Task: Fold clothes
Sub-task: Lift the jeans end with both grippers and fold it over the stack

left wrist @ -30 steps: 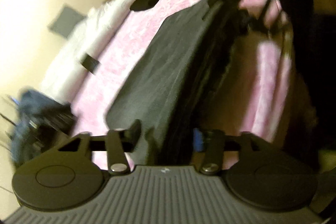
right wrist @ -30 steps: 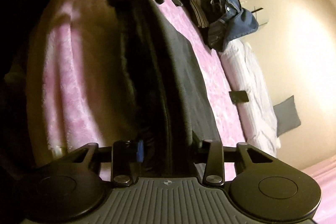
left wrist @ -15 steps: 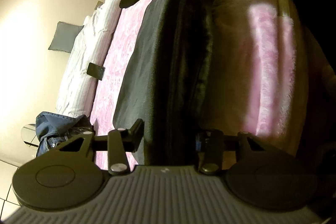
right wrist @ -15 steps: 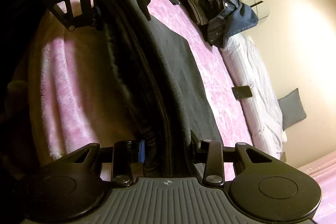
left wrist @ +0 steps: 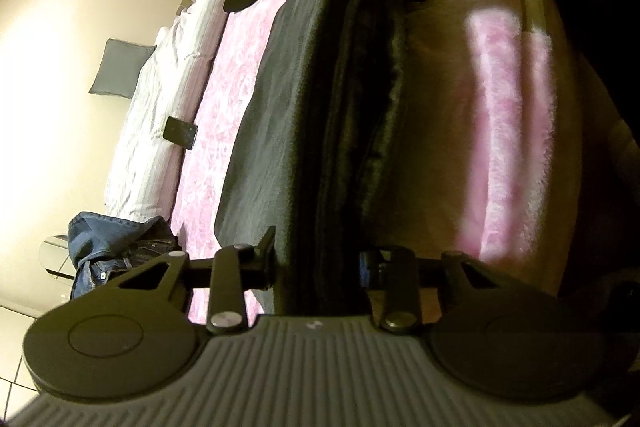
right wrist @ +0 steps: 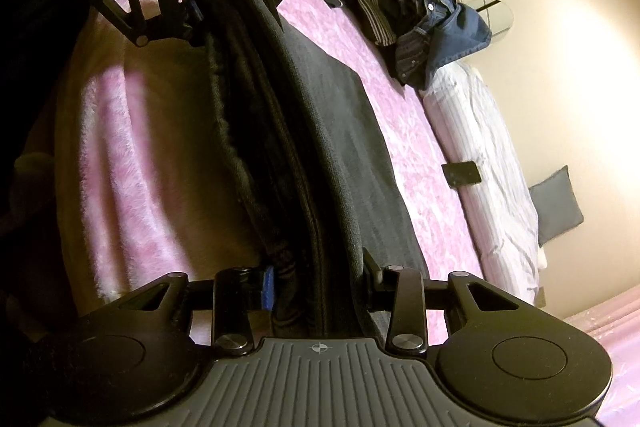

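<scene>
Two grippers pinch one dark grey fabric garment (left wrist: 276, 115) along its bunched edge, held above a pink patterned bedspread (left wrist: 236, 67).
Left gripper (left wrist: 320, 263), whose jaws have just been closing, and right gripper (right wrist: 320, 279) each clamp the thick, layered fold; its flat part lies on the bed. Open bedspread runs beside it towards white striped pillows (right wrist: 488, 163), a black phone (right wrist: 461, 174) and a heap of blue denim clothes (right wrist: 412, 11).

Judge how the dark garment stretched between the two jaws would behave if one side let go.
The dark garment is probably floppy: it drapes and bunches in folds. It likely would fall onto the pink bedspread. It seems fairly thick, so perhaps weighty.
</scene>
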Demonstrator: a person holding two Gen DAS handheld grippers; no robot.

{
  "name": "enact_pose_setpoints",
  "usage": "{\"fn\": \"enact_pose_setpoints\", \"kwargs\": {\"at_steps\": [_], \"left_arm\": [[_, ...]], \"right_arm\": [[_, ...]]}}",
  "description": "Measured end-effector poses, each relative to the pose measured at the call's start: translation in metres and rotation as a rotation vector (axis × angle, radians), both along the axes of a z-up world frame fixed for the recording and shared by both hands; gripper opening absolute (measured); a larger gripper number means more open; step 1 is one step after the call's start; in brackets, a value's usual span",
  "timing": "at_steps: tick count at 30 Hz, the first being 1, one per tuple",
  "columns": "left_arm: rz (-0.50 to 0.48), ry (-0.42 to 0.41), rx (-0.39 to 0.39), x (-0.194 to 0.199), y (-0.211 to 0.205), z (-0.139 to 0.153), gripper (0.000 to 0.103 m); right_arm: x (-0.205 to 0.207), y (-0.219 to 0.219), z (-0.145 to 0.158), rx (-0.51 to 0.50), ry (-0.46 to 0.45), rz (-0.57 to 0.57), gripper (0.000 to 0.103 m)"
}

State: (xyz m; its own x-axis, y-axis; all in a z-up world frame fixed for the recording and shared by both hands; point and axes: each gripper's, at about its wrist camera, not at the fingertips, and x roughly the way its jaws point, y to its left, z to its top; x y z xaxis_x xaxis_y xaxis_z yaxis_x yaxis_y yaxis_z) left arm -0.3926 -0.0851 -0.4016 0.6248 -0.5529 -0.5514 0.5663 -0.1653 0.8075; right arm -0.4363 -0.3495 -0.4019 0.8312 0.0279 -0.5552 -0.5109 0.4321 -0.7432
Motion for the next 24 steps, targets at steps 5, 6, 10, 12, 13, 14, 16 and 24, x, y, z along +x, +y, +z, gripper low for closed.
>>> {"fn": "enact_pose_setpoints", "kwargs": {"at_steps": [5, 6, 10, 12, 13, 14, 16, 24], "left_arm": [[0.000, -0.053, 0.012, -0.012, 0.004, -0.007, 0.036], [0.000, -0.055, 0.016, -0.013, 0.004, -0.009, 0.036], [0.011, -0.049, 0.018, -0.015, 0.006, -0.014, 0.031], [0.016, -0.050, 0.013, -0.015, 0.005, -0.013, 0.028], [0.020, -0.045, 0.007, -0.014, 0.005, -0.012, 0.027], [0.025, -0.029, -0.005, -0.012, 0.005, -0.010, 0.026], [0.035, 0.014, -0.038, -0.007, 0.007, -0.004, 0.026], [0.016, 0.034, -0.065, -0.006, 0.011, -0.001, 0.026]], "right_arm": [[0.000, -0.001, -0.001, 0.001, 0.000, -0.001, 0.037], [0.000, 0.000, -0.002, -0.001, 0.001, 0.001, 0.037], [-0.004, 0.001, -0.010, -0.020, -0.005, 0.009, 0.038], [-0.006, 0.002, -0.016, -0.039, -0.018, 0.013, 0.040], [-0.007, 0.002, -0.018, -0.049, -0.023, 0.013, 0.041], [-0.008, 0.002, -0.021, -0.058, -0.028, 0.014, 0.041], [-0.010, 0.002, -0.027, -0.092, -0.044, 0.023, 0.044], [-0.004, -0.002, -0.038, -0.173, -0.091, 0.030, 0.070]]}}
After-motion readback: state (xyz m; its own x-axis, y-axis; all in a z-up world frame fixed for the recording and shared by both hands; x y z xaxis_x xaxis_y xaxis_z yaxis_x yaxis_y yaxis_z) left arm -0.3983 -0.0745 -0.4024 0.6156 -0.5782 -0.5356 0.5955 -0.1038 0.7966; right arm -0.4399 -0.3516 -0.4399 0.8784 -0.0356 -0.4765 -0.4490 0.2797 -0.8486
